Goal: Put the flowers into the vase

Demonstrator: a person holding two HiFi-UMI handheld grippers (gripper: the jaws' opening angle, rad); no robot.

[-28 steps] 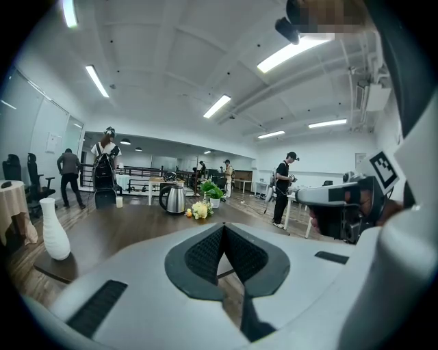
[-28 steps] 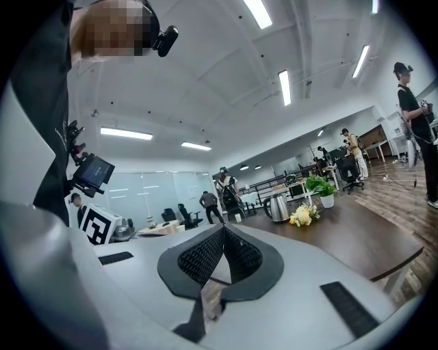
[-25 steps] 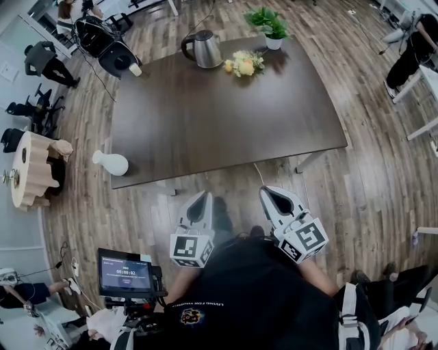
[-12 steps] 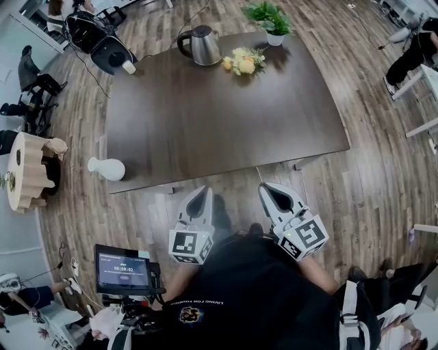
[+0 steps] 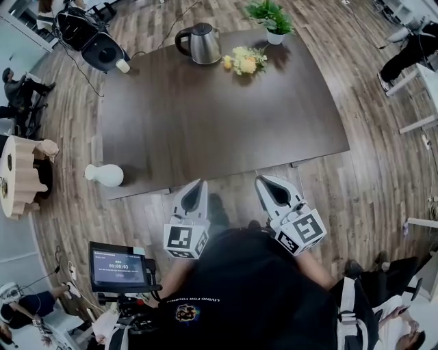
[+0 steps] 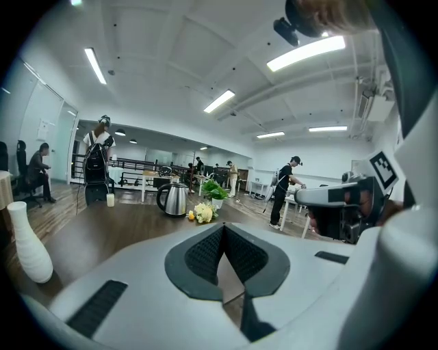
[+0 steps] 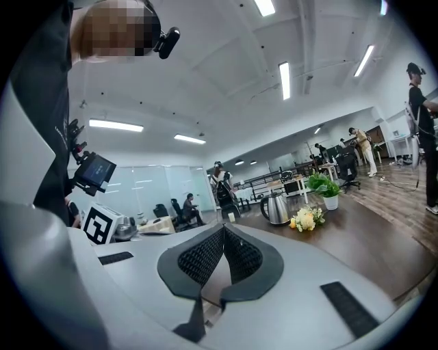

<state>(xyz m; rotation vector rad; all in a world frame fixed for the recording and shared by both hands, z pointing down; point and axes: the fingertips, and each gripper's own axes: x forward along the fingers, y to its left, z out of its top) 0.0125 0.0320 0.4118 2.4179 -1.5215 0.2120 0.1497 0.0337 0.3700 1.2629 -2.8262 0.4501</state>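
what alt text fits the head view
Seen from above, a person holds the shut left gripper and right gripper just short of a dark wooden table. Yellow flowers lie at its far side between a steel kettle and a potted plant; a white vase stands at its near left corner.

A dark brown table (image 5: 219, 116) is set on a wood-plank floor (image 5: 369, 184). The white ceiling (image 6: 171, 55) is fitted with strip lights (image 6: 304, 53). A glass partition (image 7: 137, 191) is seen beyond.

Likely office: desks (image 5: 426, 85), swivel chairs (image 7: 161, 210).
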